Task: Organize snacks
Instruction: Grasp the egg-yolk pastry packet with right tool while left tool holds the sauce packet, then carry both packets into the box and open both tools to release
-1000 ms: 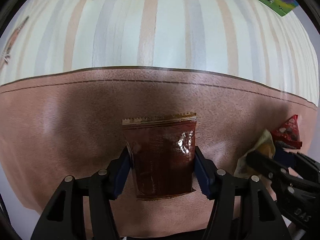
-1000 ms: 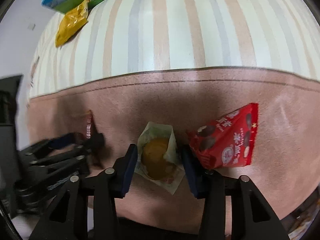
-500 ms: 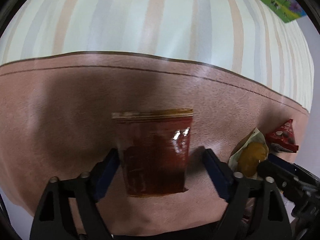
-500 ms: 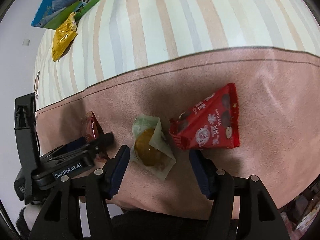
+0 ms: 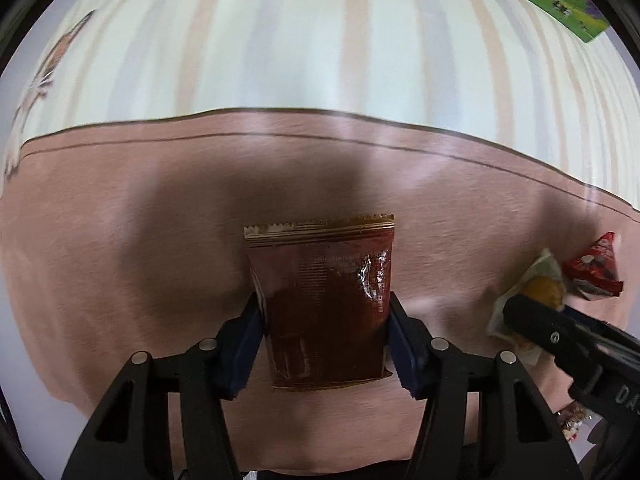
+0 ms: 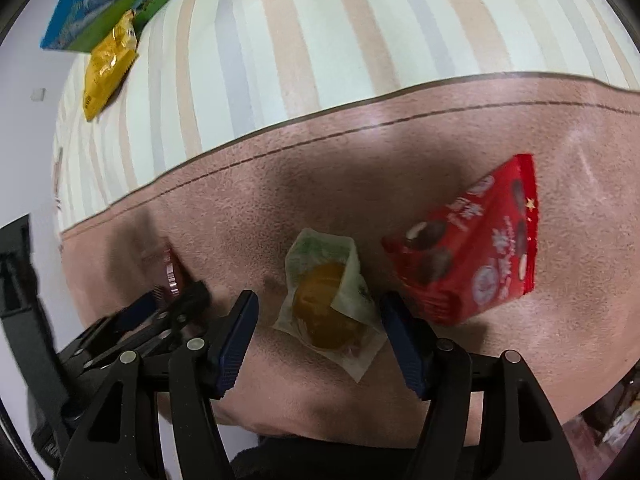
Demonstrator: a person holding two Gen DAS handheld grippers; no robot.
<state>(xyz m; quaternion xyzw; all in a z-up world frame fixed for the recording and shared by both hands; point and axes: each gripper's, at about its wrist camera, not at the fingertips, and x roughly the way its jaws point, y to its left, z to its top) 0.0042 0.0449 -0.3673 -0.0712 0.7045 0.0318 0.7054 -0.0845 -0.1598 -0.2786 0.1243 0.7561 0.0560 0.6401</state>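
Left tongs (image 5: 325, 316) have just closed, pinching the brown packet (image 5: 320, 304) (lift straight up); right tongs (image 6: 318, 320), just widening, stand spread around the bun (image 6: 326, 312).

Both grippers re-set around their snacks

The left gripper (image 5: 325, 334), spread wide half a second ago, is closed again onto the brown sachet (image 5: 322, 304), pads pressing its sides. The right gripper (image 6: 318, 338) is opened further; its pads are now drawn clear of the clear-wrapped yellow pastry (image 6: 326, 304).

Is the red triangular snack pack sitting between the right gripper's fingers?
No, the red pack lies outside the right gripper; the wrapped yellow pastry sits between its fingers.
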